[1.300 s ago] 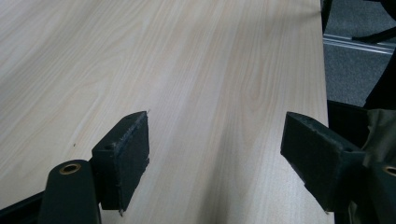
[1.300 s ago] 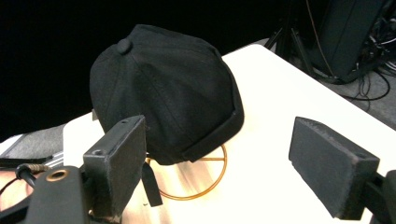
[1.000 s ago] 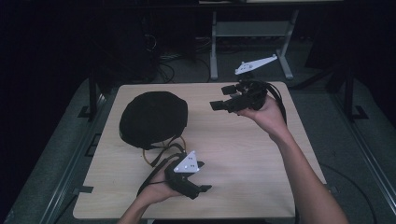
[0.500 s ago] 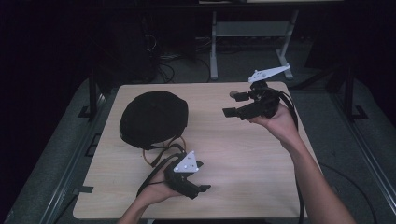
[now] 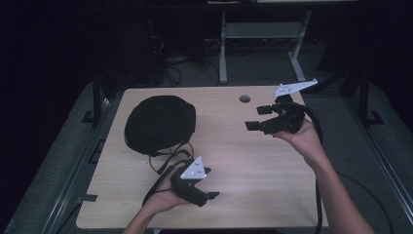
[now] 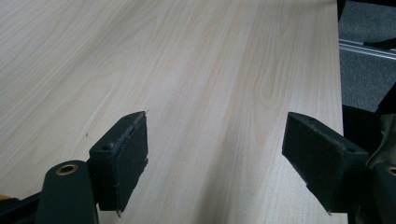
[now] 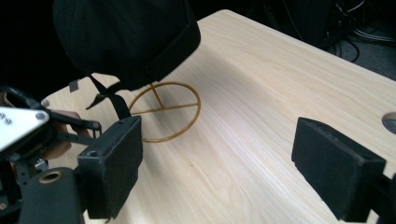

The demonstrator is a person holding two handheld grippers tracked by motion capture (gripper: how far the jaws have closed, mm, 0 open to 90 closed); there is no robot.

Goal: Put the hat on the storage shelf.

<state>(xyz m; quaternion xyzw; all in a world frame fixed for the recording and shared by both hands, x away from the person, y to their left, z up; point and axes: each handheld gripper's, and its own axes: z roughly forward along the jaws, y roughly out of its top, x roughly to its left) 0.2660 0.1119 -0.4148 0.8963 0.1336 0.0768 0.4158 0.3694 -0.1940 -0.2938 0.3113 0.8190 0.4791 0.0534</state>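
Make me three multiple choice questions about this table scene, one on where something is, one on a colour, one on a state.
1. Where does the black cap lie on the table?
A. far left part
B. near right corner
C. off the table

2. What colour is the ring by the cap?
A. blue
B. yellow
C. white

3. How does the right claw stand?
A. shut on the cap
B. shut on the ring
C. open and empty

Answers: 1 A, the high view shows it far left. 2 B, the right gripper view shows yellow. 3 C, bare wood lies between its jaws.
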